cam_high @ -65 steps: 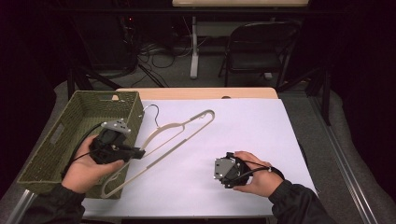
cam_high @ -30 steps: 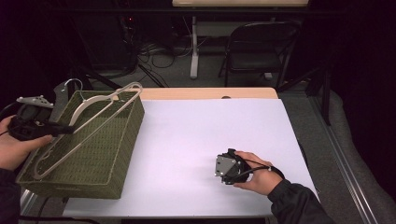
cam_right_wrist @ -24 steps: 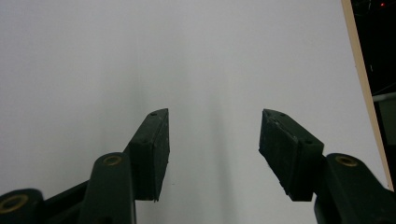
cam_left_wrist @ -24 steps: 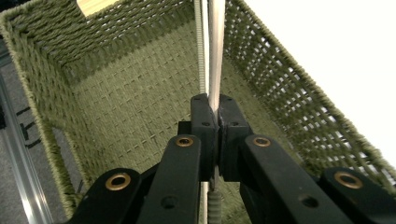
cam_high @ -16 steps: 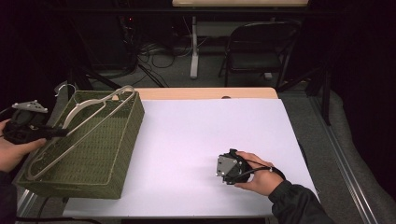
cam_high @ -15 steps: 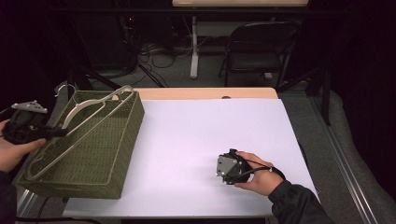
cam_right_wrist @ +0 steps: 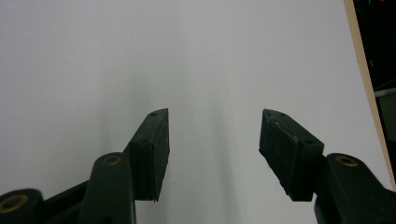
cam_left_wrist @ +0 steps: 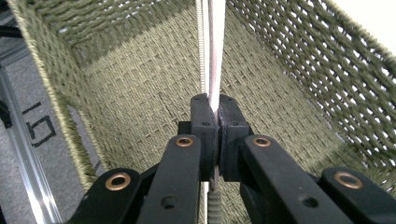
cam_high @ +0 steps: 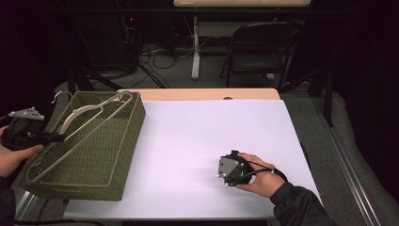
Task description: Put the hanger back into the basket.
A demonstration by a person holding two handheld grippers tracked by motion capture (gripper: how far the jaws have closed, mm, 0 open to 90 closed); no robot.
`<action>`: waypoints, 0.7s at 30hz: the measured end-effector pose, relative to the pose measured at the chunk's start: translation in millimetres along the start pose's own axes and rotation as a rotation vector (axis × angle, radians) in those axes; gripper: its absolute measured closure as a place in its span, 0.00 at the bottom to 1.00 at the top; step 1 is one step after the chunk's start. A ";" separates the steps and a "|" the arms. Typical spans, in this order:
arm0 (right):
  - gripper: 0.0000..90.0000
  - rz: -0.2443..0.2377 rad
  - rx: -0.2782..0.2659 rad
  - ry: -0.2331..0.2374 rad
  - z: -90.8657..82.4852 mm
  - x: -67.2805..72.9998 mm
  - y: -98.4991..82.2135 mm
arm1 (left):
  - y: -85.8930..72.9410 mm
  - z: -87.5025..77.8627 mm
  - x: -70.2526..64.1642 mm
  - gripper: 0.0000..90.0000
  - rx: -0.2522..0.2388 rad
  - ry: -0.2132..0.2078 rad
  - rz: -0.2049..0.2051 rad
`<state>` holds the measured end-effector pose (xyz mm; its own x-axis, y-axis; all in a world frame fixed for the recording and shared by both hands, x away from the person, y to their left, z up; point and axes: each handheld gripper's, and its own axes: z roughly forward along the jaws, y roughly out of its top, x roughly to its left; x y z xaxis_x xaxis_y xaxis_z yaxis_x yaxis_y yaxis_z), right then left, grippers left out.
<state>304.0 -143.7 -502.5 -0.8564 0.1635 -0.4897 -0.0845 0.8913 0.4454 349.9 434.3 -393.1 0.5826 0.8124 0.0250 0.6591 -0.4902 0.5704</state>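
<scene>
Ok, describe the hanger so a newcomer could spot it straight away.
Start at the white table, then go to the green woven basket at its left edge. The hanger is the pale, thin frame slanting across the basket's opening, pinched by the left hand-held gripper.

My left tool [cam_left_wrist: 209,109] has matte black arms with brass-ringed pivot holes and small dark screw holes, ending in blocky black pads. A grey three-cornered plate [cam_high: 27,113] tops it at 12 o'clock. My right tool [cam_right_wrist: 214,140] shows two black wedge-shaped pads with tiny screw dimples, brass rings at 5 and 7 o'clock. A thin black cable [cam_high: 263,165] loops from it. My right sleeve [cam_high: 297,207] is dark.
</scene>
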 end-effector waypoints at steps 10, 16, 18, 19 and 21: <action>0.48 -0.008 -0.002 0.006 1.9 1.2 0.8 | -13.9 31.7 0.4 0.97 0.022 -0.030 0.000; 0.48 -0.002 0.002 0.009 1.1 1.1 -0.8 | -21.9 53.3 -0.6 0.97 0.054 -0.038 -0.009; 0.48 0.003 -0.006 0.005 1.7 2.0 -1.9 | -25.8 57.7 1.1 0.97 0.051 -0.038 -0.023; 0.48 0.005 -0.023 0.008 3.0 2.1 -2.7 | -28.0 59.0 2.4 0.97 0.050 -0.042 -0.030; 0.48 0.000 -0.008 0.007 2.1 1.7 -3.1 | -31.0 60.7 5.5 0.96 0.053 -0.044 -0.081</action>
<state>303.9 -145.3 -506.3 -0.8600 0.1608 -0.4842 -0.0883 0.8878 0.4516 361.5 434.8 -460.5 0.5456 0.8362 -0.0560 0.7287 -0.4404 0.5245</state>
